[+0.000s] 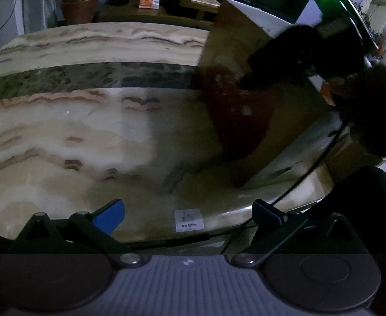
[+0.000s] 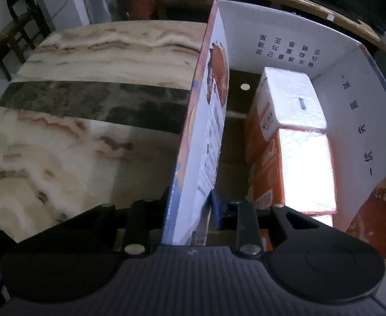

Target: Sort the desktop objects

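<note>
Right gripper (image 2: 190, 205) is clamped on the left flap (image 2: 206, 137) of an open cardboard box (image 2: 351, 110) — the flap stands on edge between the two fingers, with the blue pad (image 2: 217, 208) of the right finger pressed against its inner face. No earlier view is at hand, so only the grip itself can be told. Inside the box lie tissue packs (image 2: 298, 142), white on top with orange sides, set in a row against the right wall; printed characters run along the white inner walls. The box sits on the right part of a marble-patterned table (image 2: 87, 131), which has a dark band across it.

Left gripper (image 1: 190, 216) hangs over the near edge of the same table (image 1: 87, 131) with its jaws wide apart and nothing between them; a small white label (image 1: 189, 220) on the tabletop shows in the gap. In the left wrist view the box (image 1: 235, 110) is blurred, and the dark shape of the right gripper (image 1: 306, 58) sits at its top edge. Beyond the table stands a terracotta plant pot (image 1: 79, 8) and another orange-and-white pack (image 1: 148, 1) on a low shelf.
</note>
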`<state>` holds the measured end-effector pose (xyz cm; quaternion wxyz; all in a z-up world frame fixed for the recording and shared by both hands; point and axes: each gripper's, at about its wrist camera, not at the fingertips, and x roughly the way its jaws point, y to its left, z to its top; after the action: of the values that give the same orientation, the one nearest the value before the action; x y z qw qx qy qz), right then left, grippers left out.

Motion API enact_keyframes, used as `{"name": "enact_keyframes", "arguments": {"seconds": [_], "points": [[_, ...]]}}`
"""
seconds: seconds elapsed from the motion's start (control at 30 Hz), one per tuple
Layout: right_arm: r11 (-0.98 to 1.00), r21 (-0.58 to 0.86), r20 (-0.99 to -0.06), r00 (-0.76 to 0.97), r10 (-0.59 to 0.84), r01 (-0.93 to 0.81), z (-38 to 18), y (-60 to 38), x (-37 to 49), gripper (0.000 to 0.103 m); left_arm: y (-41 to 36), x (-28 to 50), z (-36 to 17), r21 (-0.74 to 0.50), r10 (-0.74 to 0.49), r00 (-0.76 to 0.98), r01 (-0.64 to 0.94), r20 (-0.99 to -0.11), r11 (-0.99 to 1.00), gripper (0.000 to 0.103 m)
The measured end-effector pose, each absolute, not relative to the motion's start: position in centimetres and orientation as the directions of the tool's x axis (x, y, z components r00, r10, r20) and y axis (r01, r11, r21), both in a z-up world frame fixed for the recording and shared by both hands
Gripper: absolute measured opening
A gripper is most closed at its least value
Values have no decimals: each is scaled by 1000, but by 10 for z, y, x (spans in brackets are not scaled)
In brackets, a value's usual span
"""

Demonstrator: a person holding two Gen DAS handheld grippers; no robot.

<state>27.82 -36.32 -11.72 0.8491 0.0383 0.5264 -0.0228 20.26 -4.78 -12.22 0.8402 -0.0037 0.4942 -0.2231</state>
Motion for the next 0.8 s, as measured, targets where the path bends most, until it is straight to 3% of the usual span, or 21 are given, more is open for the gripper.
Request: {"name": "enact_keyframes", "arguments": {"seconds": [0.47,0.5,0.57,0.73,0.77,0.8], "points": [[994,89,-867,486,106,-57,-110,-274,286,36,-38,189,-122,-180,-334,448,353,-829,918,102],[993,105,-866,486,115,-48,-109,-277,285,39,-35,189,-122,-177,-324,450,339,-832,924,102],[988,147,-868,475,147,-39,-106,-285,286,56,-29,187,-122,-175,-309,453,314,-836,933,102],[966,242,-846,469,254,-85,-85,-314,269,58,-19,181,-111,-186,-310,479,289,-821,939,102],[959,273,-832,481,274,-75,-78,-328,262,72,-18,182,-110,-184,-308,483,286,-820,940,102],[951,301,-819,493,294,-68,-72,-342,256,78,-17,183,-111,-185,-308,483,285,-820,940,102]]}}
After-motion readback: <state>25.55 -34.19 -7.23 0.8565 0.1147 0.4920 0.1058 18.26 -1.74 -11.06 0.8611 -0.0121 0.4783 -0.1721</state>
